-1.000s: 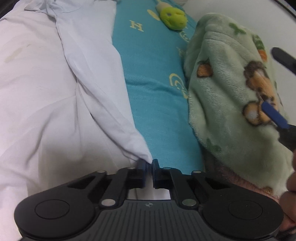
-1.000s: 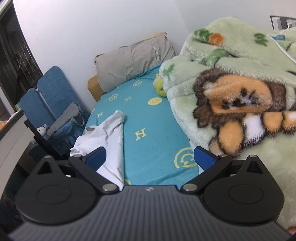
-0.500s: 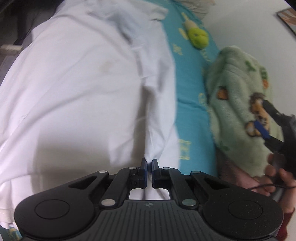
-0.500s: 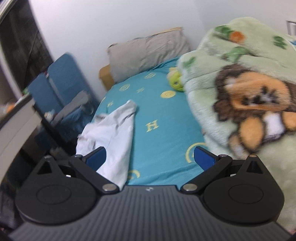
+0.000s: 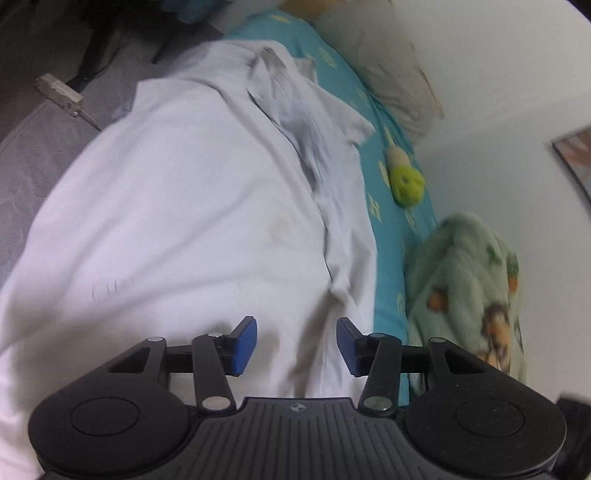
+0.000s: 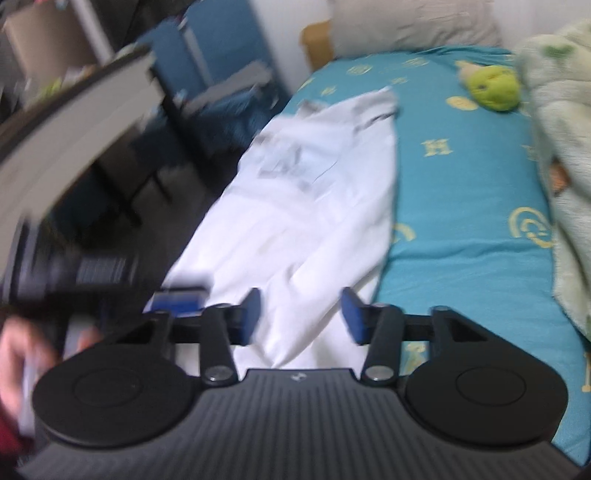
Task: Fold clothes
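A white shirt (image 5: pixel 192 206) lies spread along the left side of the bed, its left part hanging over the bed edge. It also shows in the right wrist view (image 6: pixel 306 206). My left gripper (image 5: pixel 296 343) is open and empty just above the shirt's near hem. My right gripper (image 6: pixel 301 315) is open and empty, low over the shirt's near right part. The left gripper's blue pads (image 6: pixel 177 300) show at the left of the right wrist view.
The bed has a teal sheet (image 6: pixel 461 192) with yellow marks. A green fleece blanket (image 5: pixel 469 291) is heaped at the right. A green plush toy (image 6: pixel 491 86) and a grey pillow (image 6: pixel 410 26) lie at the far end. A blue chair (image 6: pixel 218 74) and desk (image 6: pixel 74 110) stand left of the bed.
My left gripper has opened and let go of the shirt's hem. My right gripper has swung left and down over the shirt, with its fingers closer together than before.
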